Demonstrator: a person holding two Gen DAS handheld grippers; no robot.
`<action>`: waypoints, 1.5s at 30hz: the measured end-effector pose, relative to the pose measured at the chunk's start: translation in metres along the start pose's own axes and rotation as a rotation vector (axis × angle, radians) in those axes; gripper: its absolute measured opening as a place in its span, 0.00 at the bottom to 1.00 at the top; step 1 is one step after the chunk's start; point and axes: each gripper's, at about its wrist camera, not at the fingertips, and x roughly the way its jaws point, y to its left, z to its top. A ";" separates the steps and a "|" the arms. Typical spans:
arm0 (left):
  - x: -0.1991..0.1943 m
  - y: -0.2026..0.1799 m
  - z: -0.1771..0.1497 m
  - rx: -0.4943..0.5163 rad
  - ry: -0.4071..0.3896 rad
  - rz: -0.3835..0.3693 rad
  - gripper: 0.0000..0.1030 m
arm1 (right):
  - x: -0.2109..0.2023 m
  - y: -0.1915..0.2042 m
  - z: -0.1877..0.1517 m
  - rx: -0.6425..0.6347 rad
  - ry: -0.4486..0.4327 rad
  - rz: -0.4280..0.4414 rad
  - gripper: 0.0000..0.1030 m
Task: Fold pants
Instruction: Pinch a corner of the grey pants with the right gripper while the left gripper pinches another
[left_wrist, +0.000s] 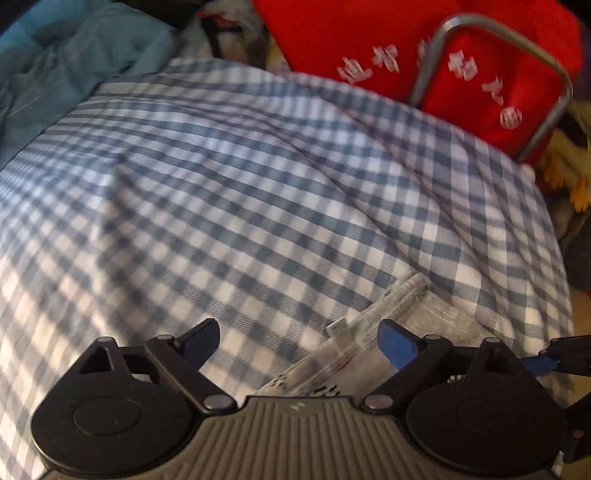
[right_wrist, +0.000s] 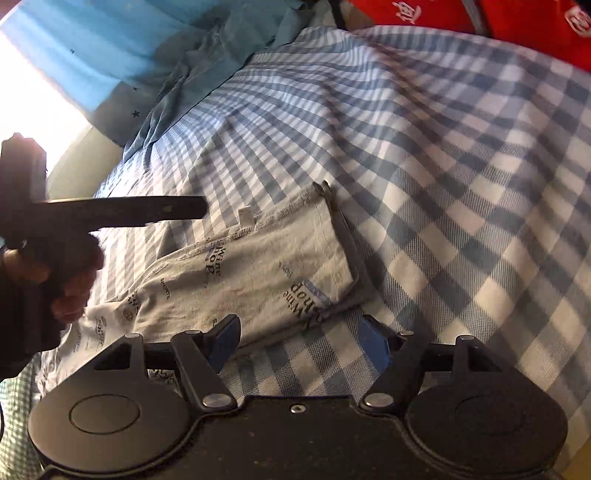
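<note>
Pants (right_wrist: 255, 273), grey printed, lie folded flat on the checked bed (right_wrist: 461, 177) near its front edge, both the left tool (left_wrist: 299, 341) and right tool (right_wrist: 299, 336) wide open, empty, hovering just above, probably judging the next fold.

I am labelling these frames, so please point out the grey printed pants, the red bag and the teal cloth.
grey printed pants (right_wrist: 258, 273): right wrist view, on the flat folded panel.
red bag (left_wrist: 369, 33): left wrist view, on plain red fabric above the white characters.
teal cloth (left_wrist: 74, 55): left wrist view, on its crumpled middle.
</note>
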 end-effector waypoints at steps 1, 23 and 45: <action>0.010 -0.005 0.003 0.016 0.019 0.000 0.92 | 0.001 -0.002 0.000 0.030 -0.017 0.003 0.71; 0.029 0.002 0.024 -0.126 0.138 -0.030 0.78 | 0.002 -0.006 -0.003 0.189 -0.202 -0.170 0.08; 0.025 0.001 0.032 -0.425 0.346 -0.288 0.72 | 0.020 0.123 -0.040 -0.725 -0.174 -0.304 0.05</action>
